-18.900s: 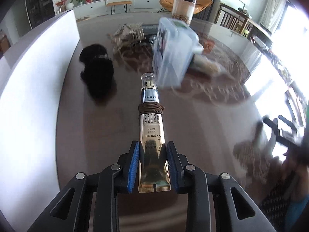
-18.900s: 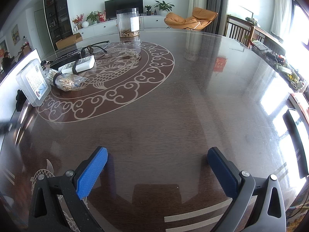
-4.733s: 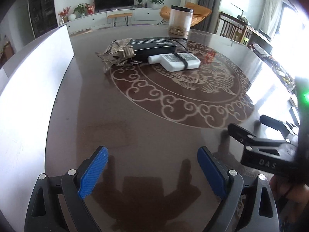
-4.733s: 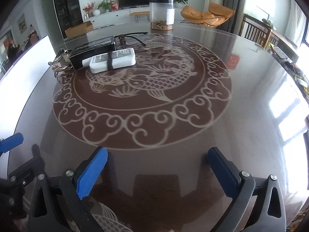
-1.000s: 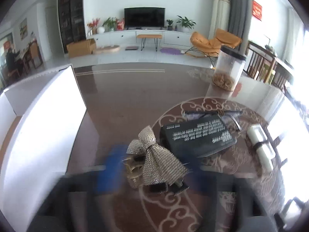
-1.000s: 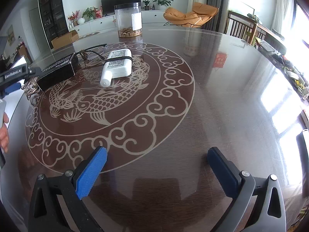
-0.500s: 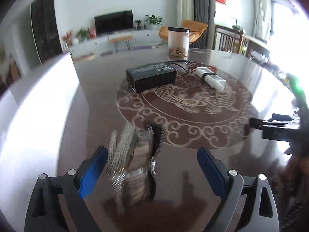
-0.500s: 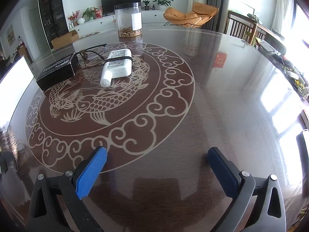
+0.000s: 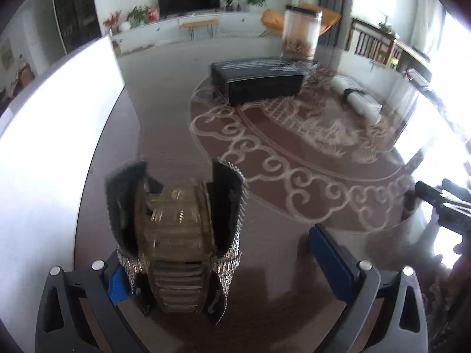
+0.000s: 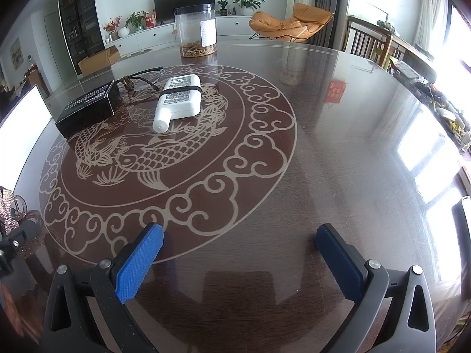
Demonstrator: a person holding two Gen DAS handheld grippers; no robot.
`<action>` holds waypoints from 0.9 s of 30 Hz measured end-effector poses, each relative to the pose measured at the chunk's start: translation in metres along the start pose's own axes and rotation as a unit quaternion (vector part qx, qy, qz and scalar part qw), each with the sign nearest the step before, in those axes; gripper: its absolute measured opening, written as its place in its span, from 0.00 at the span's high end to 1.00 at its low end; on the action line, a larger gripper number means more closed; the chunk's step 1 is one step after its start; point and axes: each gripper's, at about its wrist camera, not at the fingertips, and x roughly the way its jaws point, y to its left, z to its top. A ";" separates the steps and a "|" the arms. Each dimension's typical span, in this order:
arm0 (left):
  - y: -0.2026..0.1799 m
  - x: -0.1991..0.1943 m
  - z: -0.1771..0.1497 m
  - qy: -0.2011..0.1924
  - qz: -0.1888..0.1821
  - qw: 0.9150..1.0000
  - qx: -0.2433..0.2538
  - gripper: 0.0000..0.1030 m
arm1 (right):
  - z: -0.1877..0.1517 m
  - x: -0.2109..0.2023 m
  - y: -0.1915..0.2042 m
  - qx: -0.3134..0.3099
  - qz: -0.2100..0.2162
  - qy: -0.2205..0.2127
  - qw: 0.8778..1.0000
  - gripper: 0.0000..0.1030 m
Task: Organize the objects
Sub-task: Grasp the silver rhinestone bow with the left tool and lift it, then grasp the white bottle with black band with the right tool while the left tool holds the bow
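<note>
A glittery silver-and-black bow hair clip (image 9: 176, 235) with a gold claw sits between the fingers of my left gripper (image 9: 229, 259). It is close against the left pad and well apart from the right pad (image 9: 329, 261). The left jaws are opening wide and no longer press on it. The clip also shows at the left edge of the right wrist view (image 10: 7, 211). My right gripper (image 10: 240, 253) hangs open over bare table with nothing between its fingers. It appears at the right edge of the left wrist view (image 9: 444, 203).
On the round dark table (image 10: 323, 147) with its fish pattern lie a black box (image 10: 88, 107), a white bottle (image 10: 179, 100) with a black band, and dark-framed glasses (image 10: 141, 78). A clear jar (image 10: 195, 32) stands behind. A white bin wall (image 9: 59, 147) runs along the left.
The left gripper carried the bow clip away from the black box toward the near left of the table, then its jaws spread wide and let go of it. The right gripper stayed still.
</note>
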 end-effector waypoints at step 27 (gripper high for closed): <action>0.001 0.000 -0.001 -0.004 0.002 1.000 -0.005 0.00 | 0.001 0.000 0.000 -0.002 0.004 0.002 1.000 0.00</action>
